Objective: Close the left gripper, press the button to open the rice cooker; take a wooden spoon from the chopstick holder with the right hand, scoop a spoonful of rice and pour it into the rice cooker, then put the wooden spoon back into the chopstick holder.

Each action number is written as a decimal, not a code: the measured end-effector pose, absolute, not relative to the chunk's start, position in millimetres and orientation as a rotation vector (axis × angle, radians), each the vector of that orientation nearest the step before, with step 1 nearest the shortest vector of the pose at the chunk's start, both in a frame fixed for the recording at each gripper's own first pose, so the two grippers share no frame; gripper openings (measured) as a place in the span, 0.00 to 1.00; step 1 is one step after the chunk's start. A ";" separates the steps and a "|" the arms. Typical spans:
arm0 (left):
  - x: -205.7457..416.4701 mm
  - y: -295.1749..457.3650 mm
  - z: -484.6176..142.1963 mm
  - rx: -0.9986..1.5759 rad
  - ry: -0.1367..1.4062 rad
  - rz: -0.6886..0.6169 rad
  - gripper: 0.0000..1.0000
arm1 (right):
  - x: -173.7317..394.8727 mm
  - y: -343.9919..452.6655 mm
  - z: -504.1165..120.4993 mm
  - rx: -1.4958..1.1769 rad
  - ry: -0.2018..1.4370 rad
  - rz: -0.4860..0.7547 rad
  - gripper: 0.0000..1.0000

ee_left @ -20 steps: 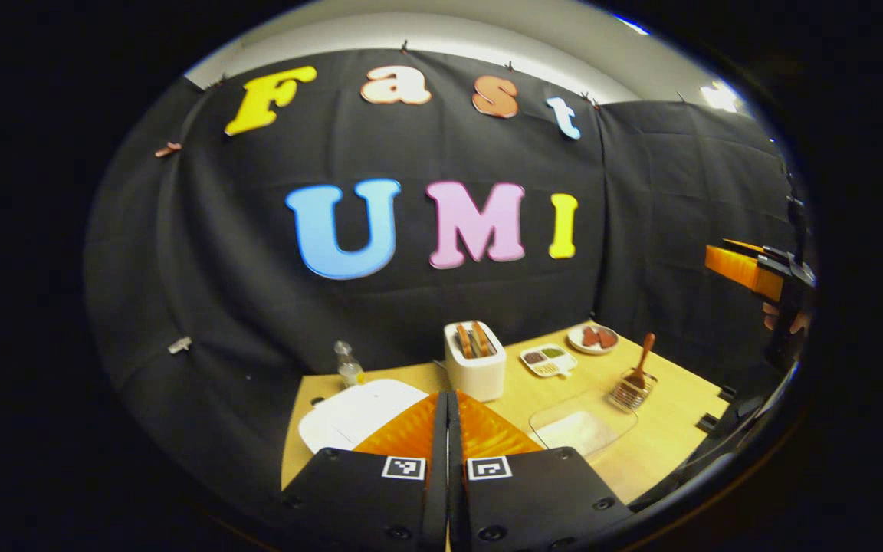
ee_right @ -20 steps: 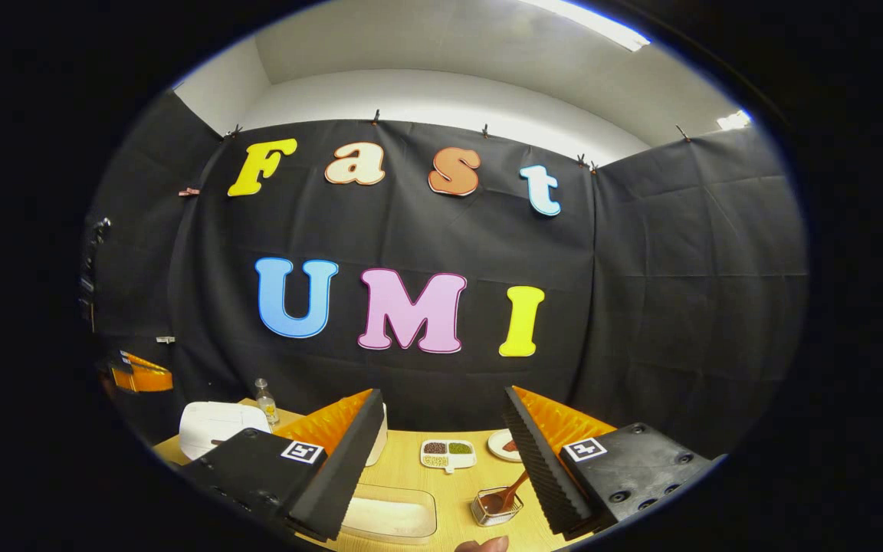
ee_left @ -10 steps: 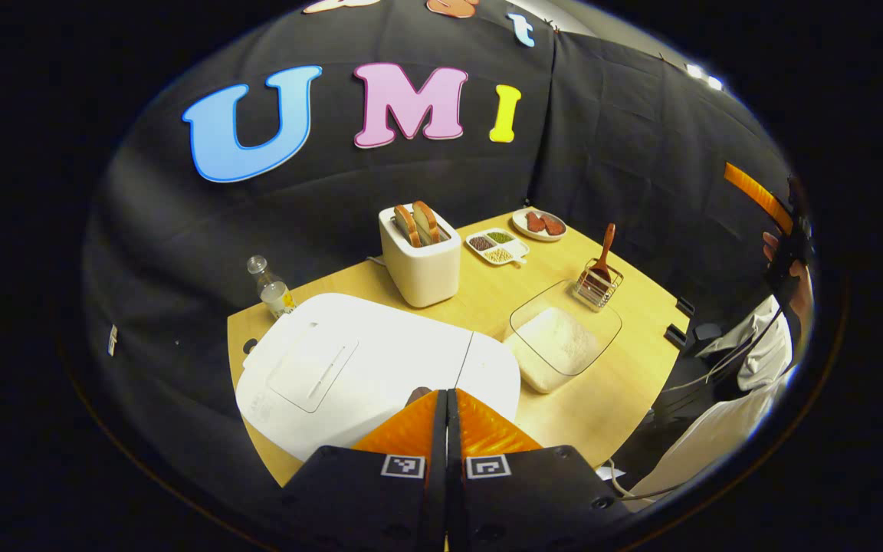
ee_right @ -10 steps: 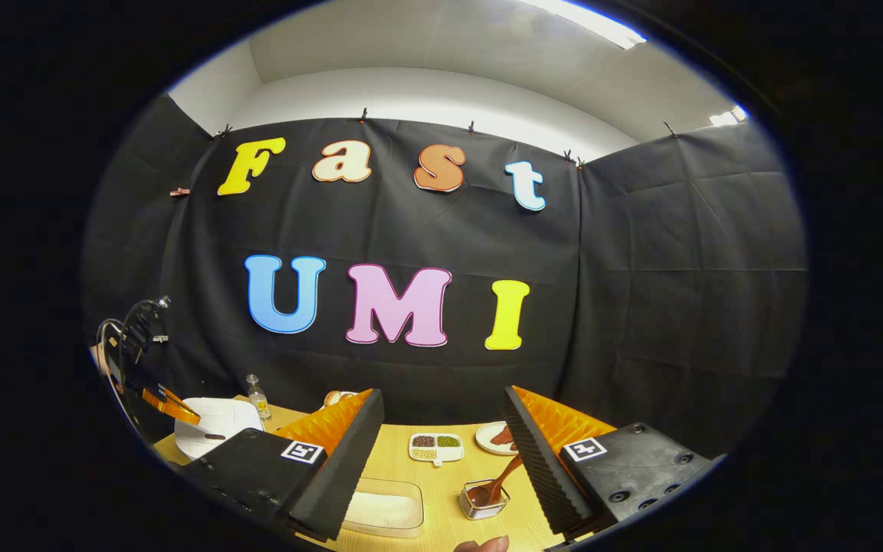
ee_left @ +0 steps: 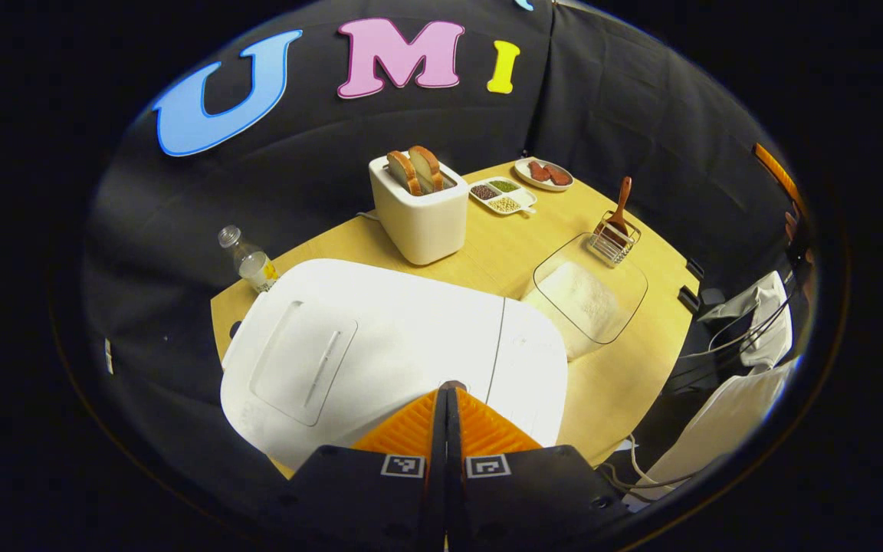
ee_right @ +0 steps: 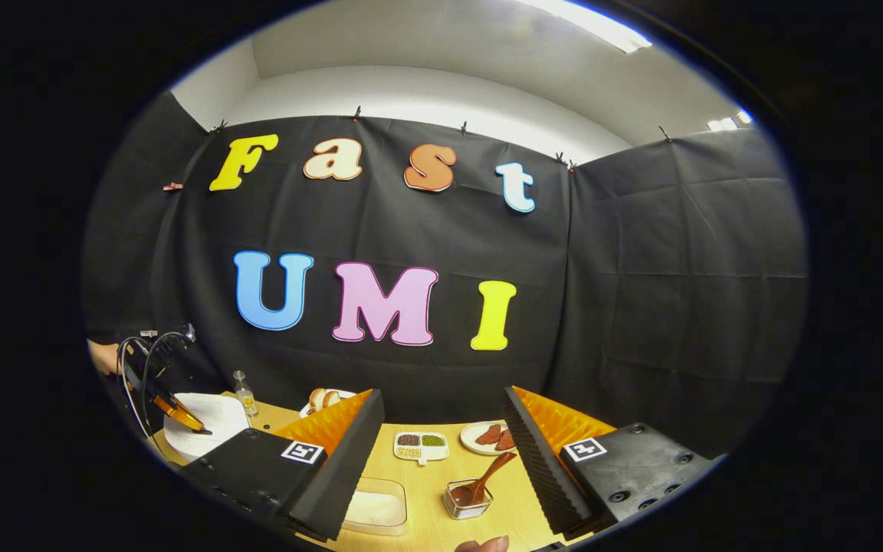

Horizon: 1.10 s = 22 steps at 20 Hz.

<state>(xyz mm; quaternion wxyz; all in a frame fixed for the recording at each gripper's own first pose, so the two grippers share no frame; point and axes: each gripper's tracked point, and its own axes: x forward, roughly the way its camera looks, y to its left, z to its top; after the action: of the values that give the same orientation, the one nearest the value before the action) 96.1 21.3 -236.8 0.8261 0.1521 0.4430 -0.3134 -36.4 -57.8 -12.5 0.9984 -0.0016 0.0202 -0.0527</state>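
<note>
With its jaws pressed together and holding nothing, the left gripper point(ee_left: 445, 392) stands directly over the front edge of the white rice cooker point(ee_left: 380, 345), its tip at or just above the small dark button point(ee_left: 453, 384); whether contact is made cannot be told. The lid is down, so the step in hand is judged to be the button press that opens the cooker. In the right gripper view the left gripper point(ee_right: 198, 429) appears at far left, angled down onto the rice cooker point(ee_right: 211, 418).

The right gripper point(ee_right: 441, 410) hangs above the near side of the tabletop point(ee_right: 514, 498) with jaws wide apart and empty. Between them, farther off, the wooden spoon point(ee_right: 478, 481) leans in the wire chopstick holder point(ee_right: 466, 502); the clear container of rice point(ee_right: 379, 507) lies just to its left. In the left gripper view the wooden spoon point(ee_left: 622, 207) and chopstick holder point(ee_left: 614, 244) stand just behind the container of rice point(ee_left: 587, 299), which lies beside the cooker.

The next move probably calls for a firm downward push on the button, then clearance for the lid to swing up. The spoon is not yet taken; the right gripper must descend and bracket its tilted handle.
</note>
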 end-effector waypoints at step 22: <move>151.8 77.3 -77.3 0.366 0.269 -0.239 0.06 | -47.5 -60.9 8.2 0.024 -0.066 -0.120 0.97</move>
<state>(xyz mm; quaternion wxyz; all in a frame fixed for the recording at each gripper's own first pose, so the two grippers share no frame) 151.8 77.3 -77.3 0.9673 0.1809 0.1328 -0.1182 -47.5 -60.9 8.2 0.9976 0.0122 -0.0330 -0.0600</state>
